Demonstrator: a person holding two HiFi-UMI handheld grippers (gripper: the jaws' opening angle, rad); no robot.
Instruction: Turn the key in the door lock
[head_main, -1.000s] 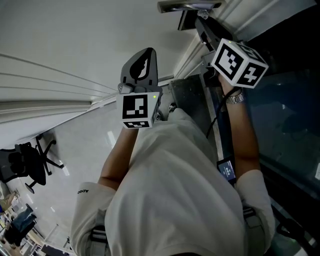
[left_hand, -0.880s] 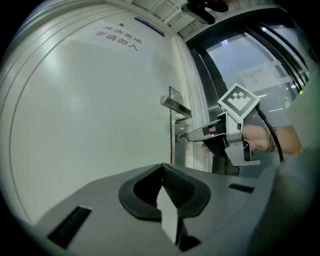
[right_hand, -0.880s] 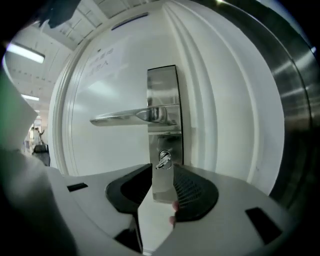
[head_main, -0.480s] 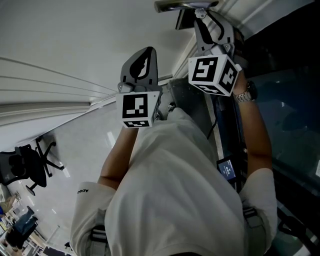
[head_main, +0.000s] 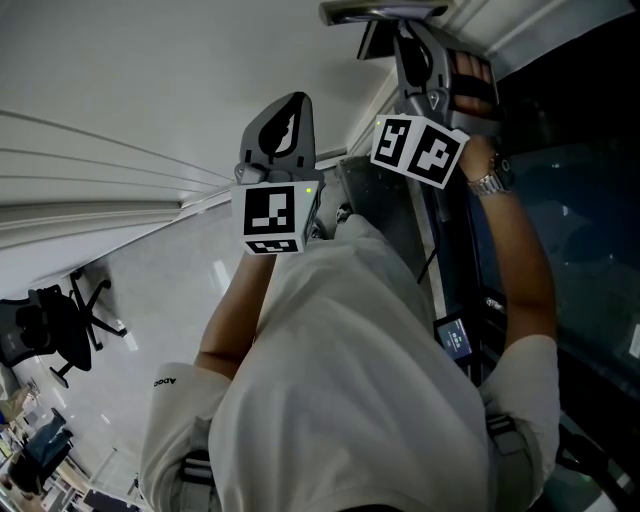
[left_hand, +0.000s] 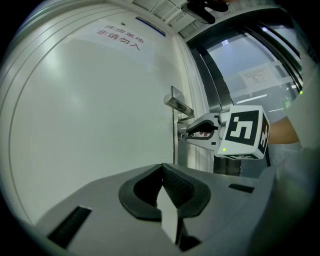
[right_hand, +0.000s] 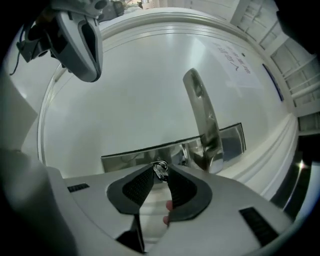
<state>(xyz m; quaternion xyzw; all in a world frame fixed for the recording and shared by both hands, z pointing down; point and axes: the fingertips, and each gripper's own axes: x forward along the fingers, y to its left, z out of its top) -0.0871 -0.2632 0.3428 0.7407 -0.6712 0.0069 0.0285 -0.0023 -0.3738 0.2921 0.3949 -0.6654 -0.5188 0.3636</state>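
Right gripper (right_hand: 160, 168), jaws just closing, clamped on key (right_hand: 160, 172) at its tips; key seated in lock plate (right_hand: 135, 155) straight ahead, beside handle (right_hand: 202, 115), ready for twisting. Left gripper (left_hand: 162, 166) together, empty, parked aside.

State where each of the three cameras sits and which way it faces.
Head view: on the head, facing steeply down; shirt, left gripper, right gripper.
Left gripper view: behind its shut jaws, facing the door; sees the right gripper.
Right gripper view: behind its jaws, just closed further on the key, facing the lock plate.
Both gripper views share the door handle.
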